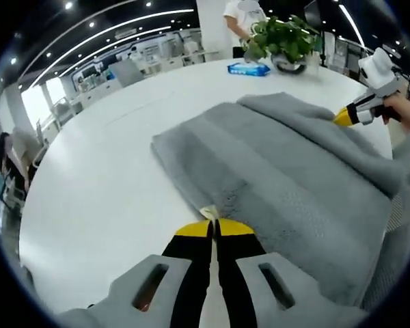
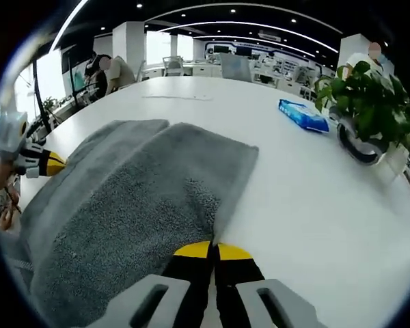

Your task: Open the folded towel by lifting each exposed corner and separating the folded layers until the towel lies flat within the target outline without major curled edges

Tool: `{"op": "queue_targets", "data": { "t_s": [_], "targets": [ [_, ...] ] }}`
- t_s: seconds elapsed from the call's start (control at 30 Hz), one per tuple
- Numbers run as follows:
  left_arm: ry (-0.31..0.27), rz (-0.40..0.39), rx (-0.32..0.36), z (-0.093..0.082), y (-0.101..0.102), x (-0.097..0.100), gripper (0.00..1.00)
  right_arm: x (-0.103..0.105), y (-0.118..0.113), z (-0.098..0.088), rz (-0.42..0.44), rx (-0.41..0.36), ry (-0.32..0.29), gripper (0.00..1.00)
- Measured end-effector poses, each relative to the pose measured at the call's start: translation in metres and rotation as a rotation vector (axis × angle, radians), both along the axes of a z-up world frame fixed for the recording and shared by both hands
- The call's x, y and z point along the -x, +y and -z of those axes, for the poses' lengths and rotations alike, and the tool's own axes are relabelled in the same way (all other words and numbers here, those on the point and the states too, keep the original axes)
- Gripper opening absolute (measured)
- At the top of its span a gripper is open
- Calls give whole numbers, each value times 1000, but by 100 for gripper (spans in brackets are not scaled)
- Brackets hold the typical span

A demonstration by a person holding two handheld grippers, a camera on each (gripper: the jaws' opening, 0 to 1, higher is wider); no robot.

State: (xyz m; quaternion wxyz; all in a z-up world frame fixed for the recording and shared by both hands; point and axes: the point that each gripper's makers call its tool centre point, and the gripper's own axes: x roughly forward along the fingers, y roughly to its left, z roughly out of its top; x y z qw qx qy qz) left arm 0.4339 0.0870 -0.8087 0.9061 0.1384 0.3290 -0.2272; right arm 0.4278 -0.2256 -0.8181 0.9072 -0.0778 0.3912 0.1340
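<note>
A grey towel lies partly folded on the white round table. My left gripper is shut on the towel's near edge, where a small pale label shows between the yellow tips. The right gripper enters from the right, its yellow tips at the towel's far fold, a hand behind it. In the right gripper view, my right gripper is shut on the edge of the towel. The left gripper shows at the left, against the towel's other side.
A potted green plant and a blue wipes packet sit on the table beyond the towel. The plant and the packet stand at the far rim, with a person in white behind.
</note>
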Motion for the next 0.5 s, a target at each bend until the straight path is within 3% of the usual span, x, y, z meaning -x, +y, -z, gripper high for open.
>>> {"op": "queue_targets", "data": {
  "t_s": [0.3, 0.5],
  "targets": [
    [-10, 3, -27, 0, 8, -1, 1, -8, -17, 6, 14, 7, -10, 0],
    [0, -18, -41, 0, 23, -5, 1, -4, -17, 2, -9, 63, -30, 0]
  ]
}}
